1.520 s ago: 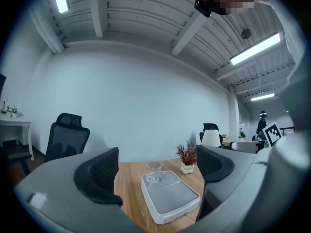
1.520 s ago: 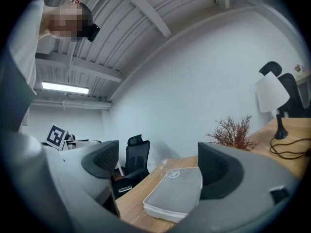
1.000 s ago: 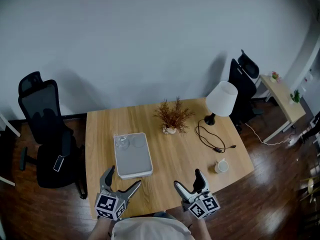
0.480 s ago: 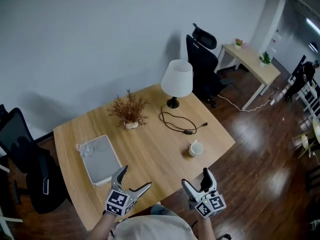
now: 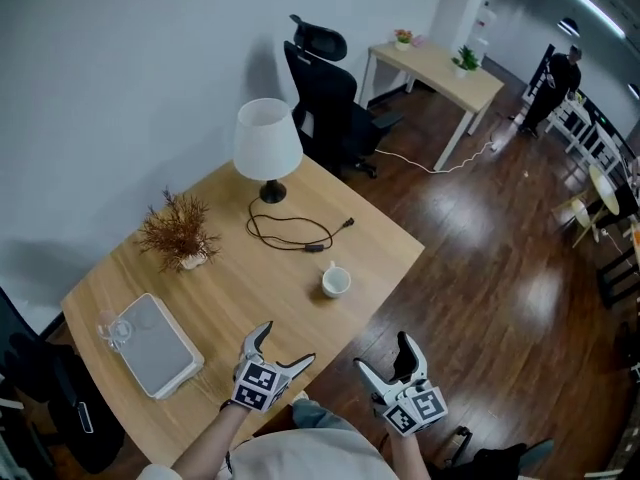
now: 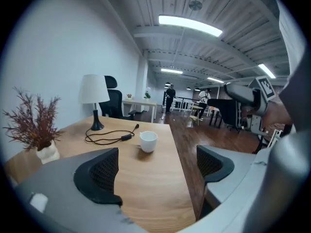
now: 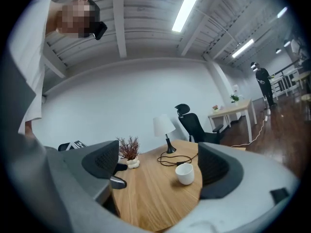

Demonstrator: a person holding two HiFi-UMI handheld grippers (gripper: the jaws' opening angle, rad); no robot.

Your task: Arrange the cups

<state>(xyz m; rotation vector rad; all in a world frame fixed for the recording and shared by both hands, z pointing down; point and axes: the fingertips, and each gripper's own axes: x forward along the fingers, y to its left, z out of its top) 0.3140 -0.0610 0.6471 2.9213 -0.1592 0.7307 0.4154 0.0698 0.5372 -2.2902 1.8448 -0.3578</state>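
**Head view, looking steeply down.** A light wooden desk (image 5: 250, 298) stands against a pale wall (image 5: 130, 58) on a dark, glossy plank floor (image 5: 480, 258).

On the desk, left to right:
- a white tray (image 5: 160, 353) near the left end, with clear glassware (image 5: 108, 326) at its far-left corner, too faint to count
- a dried plant (image 5: 180, 230) in a pale pot
- a white-shaded lamp (image 5: 267, 140) on a black stem
- a loose black cable (image 5: 290, 233)
- the white cup (image 5: 335, 282), upright and alone near the right edge, well apart from the tray

Beyond the desk are a black office chair (image 5: 325, 83), a second desk (image 5: 435, 66) bearing small potted plants, and a person (image 5: 560, 73) at far right, too small for detail. At the lower left another dark chair (image 5: 45, 388) is cut off by the frame.

**Grippers.** The left gripper (image 5: 285, 343) sits over the desk's near edge with its jaws apart and nothing between the pads. In its own view the cup (image 6: 148, 141) lies farther along the desk. The right gripper (image 5: 382, 356) hangs over the floor off the desk's near right side, its jaws also apart and empty. In its own view the cup (image 7: 185, 173) appears beyond the gap.

**Markings.** Each gripper's cube carries black-and-white square markers.
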